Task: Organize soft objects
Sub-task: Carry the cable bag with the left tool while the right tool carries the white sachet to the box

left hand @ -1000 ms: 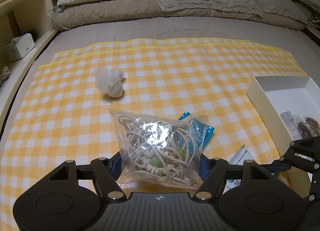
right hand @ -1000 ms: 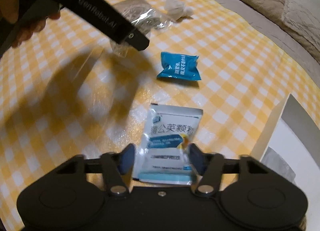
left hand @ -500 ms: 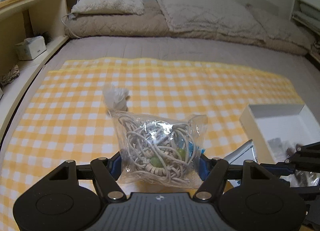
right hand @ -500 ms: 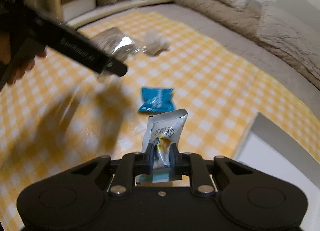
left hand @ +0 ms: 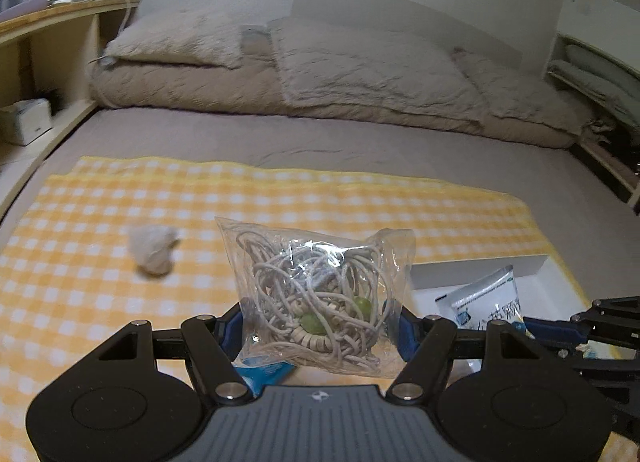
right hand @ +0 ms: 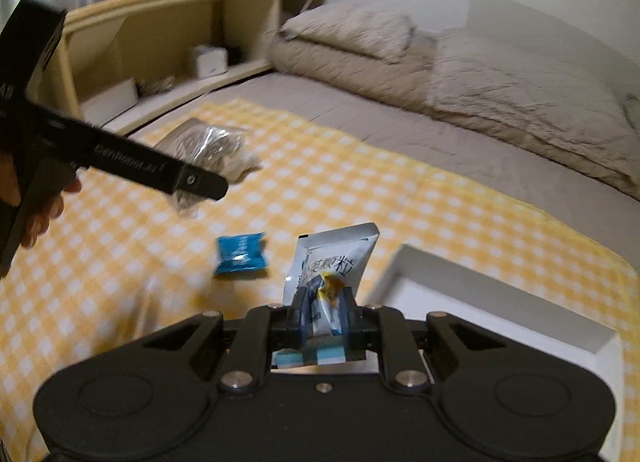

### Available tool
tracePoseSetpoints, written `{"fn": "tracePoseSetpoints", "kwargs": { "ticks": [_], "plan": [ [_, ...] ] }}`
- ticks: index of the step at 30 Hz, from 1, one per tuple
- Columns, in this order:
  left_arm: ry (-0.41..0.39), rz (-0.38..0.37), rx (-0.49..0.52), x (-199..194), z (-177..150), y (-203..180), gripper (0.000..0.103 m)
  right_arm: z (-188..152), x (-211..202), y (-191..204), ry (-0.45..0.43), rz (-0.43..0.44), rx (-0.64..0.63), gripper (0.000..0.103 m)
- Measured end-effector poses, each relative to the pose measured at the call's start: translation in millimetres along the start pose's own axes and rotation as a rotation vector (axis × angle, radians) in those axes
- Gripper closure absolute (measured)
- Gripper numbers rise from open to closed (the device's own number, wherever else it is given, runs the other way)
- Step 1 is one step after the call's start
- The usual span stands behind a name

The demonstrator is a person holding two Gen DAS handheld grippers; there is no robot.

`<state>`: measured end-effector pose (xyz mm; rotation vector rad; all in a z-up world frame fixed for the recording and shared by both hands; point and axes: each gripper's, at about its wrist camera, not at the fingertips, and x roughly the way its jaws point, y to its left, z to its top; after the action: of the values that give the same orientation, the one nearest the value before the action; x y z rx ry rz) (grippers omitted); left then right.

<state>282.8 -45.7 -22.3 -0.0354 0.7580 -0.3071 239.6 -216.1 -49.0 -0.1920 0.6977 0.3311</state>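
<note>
With the white printed sachet [right hand: 335,262] pinched thinly by the right gripper [right hand: 323,318] and the clear plastic bag of tangled cord [left hand: 320,294] clamped wide by the left gripper [left hand: 320,326] (both beside the white open cardboard box [right hand: 460,294]), either could have been dropped short of it.

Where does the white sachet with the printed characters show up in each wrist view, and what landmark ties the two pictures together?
Left wrist view: the white sachet sits at lower right, in front of the white box.
Right wrist view: the sachet stands low in the centre, clamped in the right hand-held gripper.
Shared landmark: the clear bag of cord in the left hand-held gripper.
</note>
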Motion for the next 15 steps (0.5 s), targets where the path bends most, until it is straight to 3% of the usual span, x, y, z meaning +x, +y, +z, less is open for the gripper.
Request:
{"fn": "tracePoseSetpoints", "kwargs": {
  "ticks": [10,15],
  "plan": [
    [-0.001,-0.141,-0.004,31,5,-69,0.033,-23,-44,-71,-0.049,-0.134,0.127,0.087],
    [0.034,-0.215,-0.028,59,2,-99,0.033,-40,-58,-101,-0.039,-0.197,0.173,0.087]
  ]
}}
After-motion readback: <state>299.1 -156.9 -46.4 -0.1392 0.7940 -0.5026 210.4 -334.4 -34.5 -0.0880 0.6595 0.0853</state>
